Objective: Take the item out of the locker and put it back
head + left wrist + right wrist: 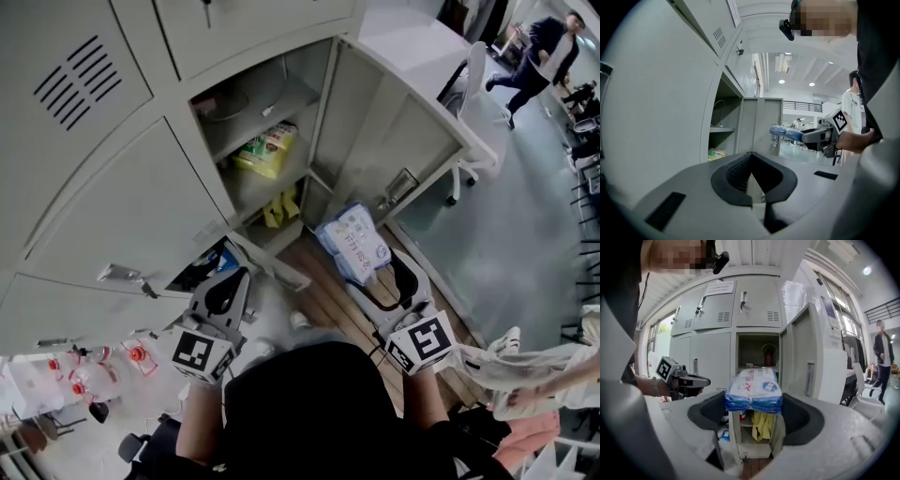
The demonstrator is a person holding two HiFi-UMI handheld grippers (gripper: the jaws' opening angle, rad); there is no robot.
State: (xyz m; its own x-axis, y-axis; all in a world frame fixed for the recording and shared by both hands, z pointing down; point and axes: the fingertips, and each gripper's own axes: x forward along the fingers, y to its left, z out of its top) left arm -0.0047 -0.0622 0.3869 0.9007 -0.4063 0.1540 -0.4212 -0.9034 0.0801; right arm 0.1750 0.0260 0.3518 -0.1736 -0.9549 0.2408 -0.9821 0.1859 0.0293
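Right gripper view has the right gripper clamped on the pack. The blue-and-white pack lies flat between the two jaws, with a pad against each side. Its far end sticks out ahead, toward the open locker

Head view puts the pack outside the locker, in front of the open compartment and just beside the lower edge of the swung-out door. It hangs above the wood floor, touching nothing but the jaws

Inside the compartment a green bag sits on the shelf, and a yellow cloth is in the space below

The left gripper is off to the left, well apart from the pack, in front of a shut locker door. Its jaws are together at the tips with nothing between them
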